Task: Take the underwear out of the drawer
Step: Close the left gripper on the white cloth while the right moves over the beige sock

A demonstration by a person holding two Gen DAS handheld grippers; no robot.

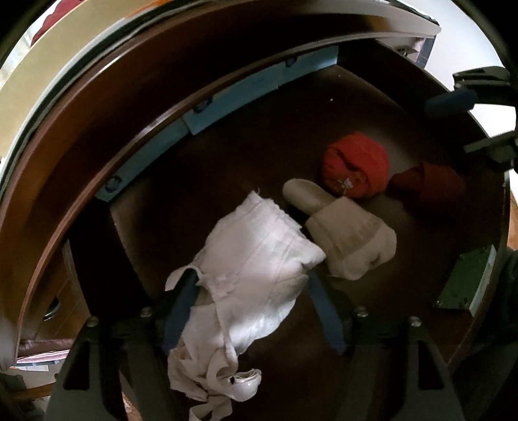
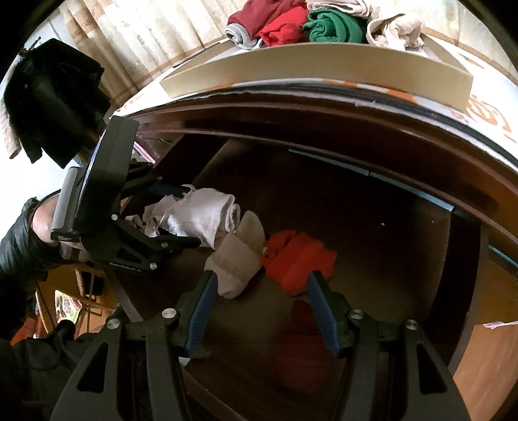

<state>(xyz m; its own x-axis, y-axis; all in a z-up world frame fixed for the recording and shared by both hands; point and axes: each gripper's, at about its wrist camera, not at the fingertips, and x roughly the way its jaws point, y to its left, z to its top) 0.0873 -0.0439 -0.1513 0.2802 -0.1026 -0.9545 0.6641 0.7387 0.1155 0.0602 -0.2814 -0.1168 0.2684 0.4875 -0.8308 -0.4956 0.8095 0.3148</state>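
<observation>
The dark wooden drawer [image 1: 265, 129] stands open. My left gripper [image 1: 252, 285] straddles a white piece of underwear [image 1: 259, 259] with its jaws wide apart; the cloth drapes over the left finger and hangs down. In the right wrist view the same gripper [image 2: 181, 213] shows with the white underwear [image 2: 200, 217] between its fingers. A cream rolled piece [image 1: 349, 236] lies beside it, then a red one [image 1: 356, 168] and a dark red one [image 1: 433, 184]. My right gripper [image 2: 259, 281] is open above the drawer, over the red piece [image 2: 298, 259] and the cream piece [image 2: 239, 256].
A cardboard box [image 2: 317, 68] sits on the dresser top, with red, green, maroon and cream clothes [image 2: 304, 26] piled in it. Blue tape strips [image 1: 226, 97] line the drawer's far wall. Curtains hang behind.
</observation>
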